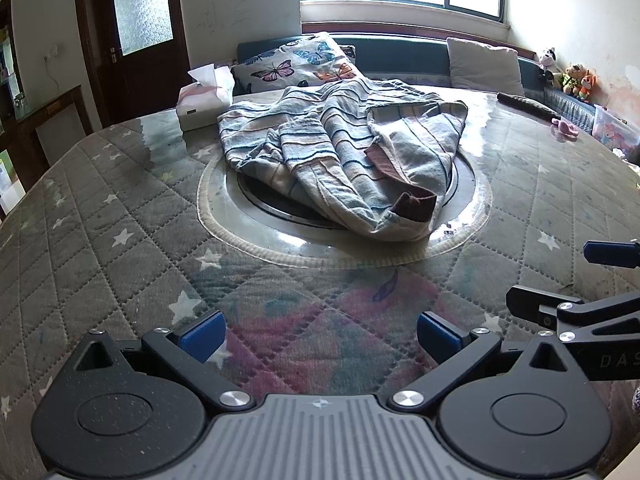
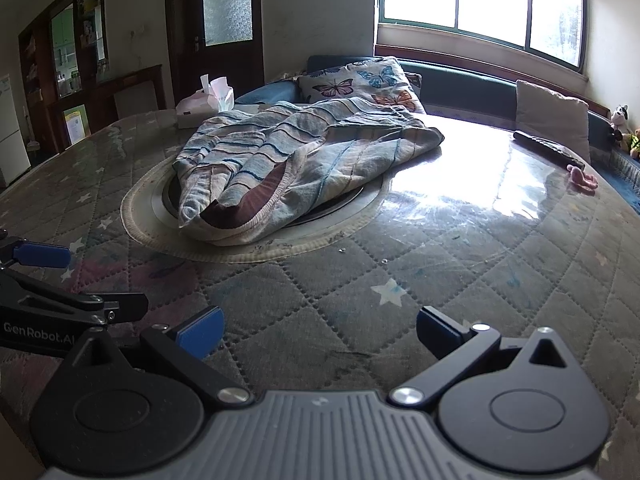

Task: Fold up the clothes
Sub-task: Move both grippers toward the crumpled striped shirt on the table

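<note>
Garment: a striped blue and cream garment (image 1: 340, 148) is lying in a crumpled heap on the round glass inset (image 1: 464, 216) at the middle of the quilted table cover (image 1: 120, 264), its dark red lining showing at the near opening.
Risk: a gripper pinching the heap is likely catching two layers at once, so the cloth would be lifting as a bundle instead of spreading; which edge is hem or sleeve is hard to tell from here.
Second risk: dragging the cloth backward could be nudging the tissue box (image 1: 204, 98) standing just behind it.
Left gripper (image 1: 320, 336): hovering low over the near table edge, fingers spread wide, holding nothing, well short of the garment.
Right gripper (image 2: 320, 332): hovering alongside, level with the other, fingers likewise released and empty, pointing toward the heap.
</note>
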Action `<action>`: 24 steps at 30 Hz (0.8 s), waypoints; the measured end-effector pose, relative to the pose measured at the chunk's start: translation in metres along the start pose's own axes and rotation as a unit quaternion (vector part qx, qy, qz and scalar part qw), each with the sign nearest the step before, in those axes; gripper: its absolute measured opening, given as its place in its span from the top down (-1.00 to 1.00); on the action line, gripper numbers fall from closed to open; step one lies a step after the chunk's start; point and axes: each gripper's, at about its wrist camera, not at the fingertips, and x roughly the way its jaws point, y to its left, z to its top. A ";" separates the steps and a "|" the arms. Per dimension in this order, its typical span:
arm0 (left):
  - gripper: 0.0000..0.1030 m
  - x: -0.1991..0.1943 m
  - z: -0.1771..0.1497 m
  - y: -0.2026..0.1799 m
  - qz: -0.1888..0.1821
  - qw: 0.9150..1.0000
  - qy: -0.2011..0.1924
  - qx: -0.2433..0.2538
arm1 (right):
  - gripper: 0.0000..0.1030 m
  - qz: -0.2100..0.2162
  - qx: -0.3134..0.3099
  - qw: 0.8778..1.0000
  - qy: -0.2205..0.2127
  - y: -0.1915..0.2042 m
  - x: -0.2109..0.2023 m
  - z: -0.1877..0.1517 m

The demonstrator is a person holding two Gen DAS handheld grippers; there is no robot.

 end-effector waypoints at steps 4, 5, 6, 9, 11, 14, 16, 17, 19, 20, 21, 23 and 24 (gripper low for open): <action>-1.00 0.003 0.003 0.001 0.001 1.000 0.000 -0.001 | -1.00 0.000 -0.002 1.000 0.001 0.000 0.003 0.004; -1.00 0.003 0.004 0.002 0.001 1.000 0.001 -0.002 | -1.00 0.001 -0.003 1.000 0.001 0.000 0.004 0.005; -1.00 0.004 0.005 0.002 0.001 1.000 0.001 -0.002 | -1.00 0.001 -0.004 1.000 0.001 -0.001 0.005 0.006; -1.00 0.006 0.006 0.003 0.003 1.000 0.003 -0.002 | -1.00 0.002 -0.006 1.000 0.002 0.000 0.007 0.008; -1.00 0.008 0.008 0.004 0.003 1.000 0.003 -0.001 | -1.00 0.002 -0.007 1.000 0.002 0.000 0.009 0.009; -1.00 0.008 0.011 0.005 0.004 1.000 0.001 0.001 | -1.00 0.004 -0.009 1.000 0.005 0.000 0.012 0.011; -1.00 0.009 0.014 0.005 0.004 1.000 -0.002 0.002 | -1.00 0.006 -0.012 1.000 0.005 0.000 0.013 0.012; -1.00 0.009 0.015 0.005 0.004 1.000 -0.003 0.003 | -1.00 0.006 -0.013 1.000 0.005 0.000 0.014 0.013; -1.00 0.011 0.019 0.006 0.003 1.000 -0.004 0.003 | -1.00 0.006 -0.017 1.000 0.005 0.000 0.015 0.016; -1.00 0.011 0.021 0.006 0.003 1.000 -0.006 0.004 | -1.00 0.007 -0.018 1.000 0.005 0.000 0.016 0.017; -1.00 0.012 0.023 0.007 0.004 1.000 -0.007 0.004 | -1.00 0.007 -0.020 1.000 0.005 -0.001 0.017 0.019; -1.00 0.014 0.027 0.009 0.006 1.000 -0.010 0.004 | -1.00 0.010 -0.025 1.000 0.005 -0.001 0.019 0.025; -1.00 0.015 0.030 0.010 0.007 1.000 -0.011 0.004 | -1.00 0.012 -0.028 1.000 0.005 -0.002 0.020 0.028</action>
